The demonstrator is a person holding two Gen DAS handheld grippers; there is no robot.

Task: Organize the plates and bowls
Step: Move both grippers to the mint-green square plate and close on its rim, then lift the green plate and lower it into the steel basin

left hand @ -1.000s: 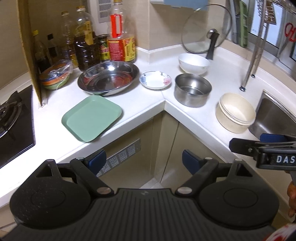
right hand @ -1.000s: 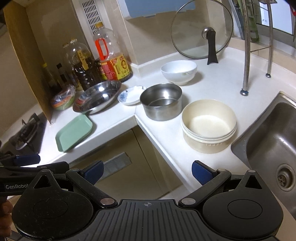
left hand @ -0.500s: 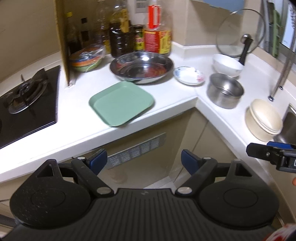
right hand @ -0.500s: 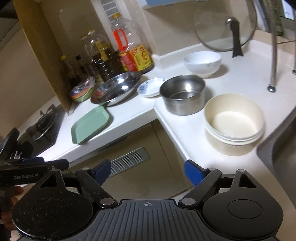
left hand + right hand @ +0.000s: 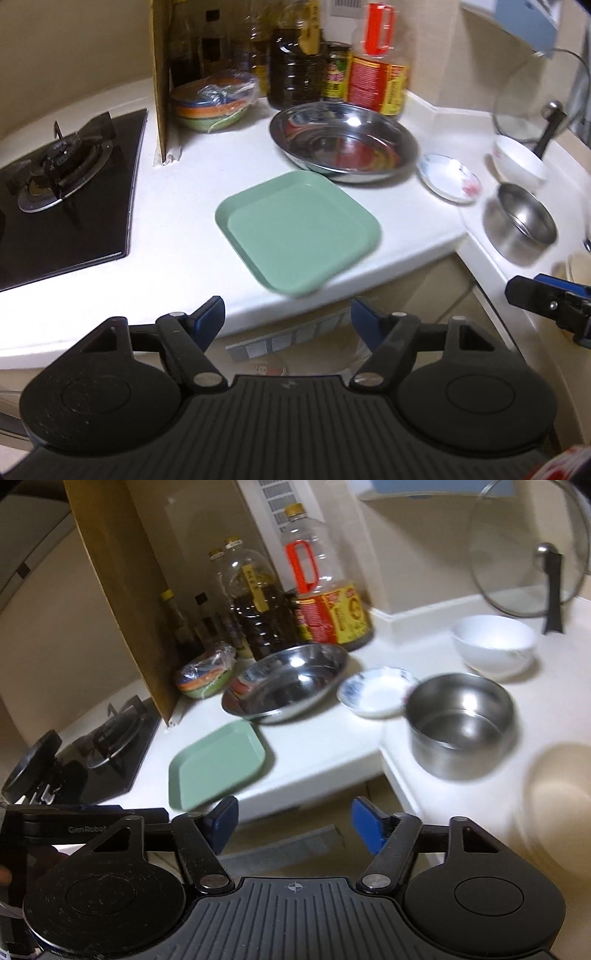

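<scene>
My left gripper (image 5: 287,314) hung released, and my right gripper (image 5: 293,821) gaped empty too. Just ahead, the square pale-green plastic plate (image 5: 297,232) lay flat, a corner over the counter edge; beyond it sat the wide stainless-steel basin (image 5: 343,142), oil bottles (image 5: 376,74) behind.

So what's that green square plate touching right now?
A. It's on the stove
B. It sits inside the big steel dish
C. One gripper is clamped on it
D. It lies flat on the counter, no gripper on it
D: the green plate lies flat on the counter, and the open left gripper is short of it.
</scene>
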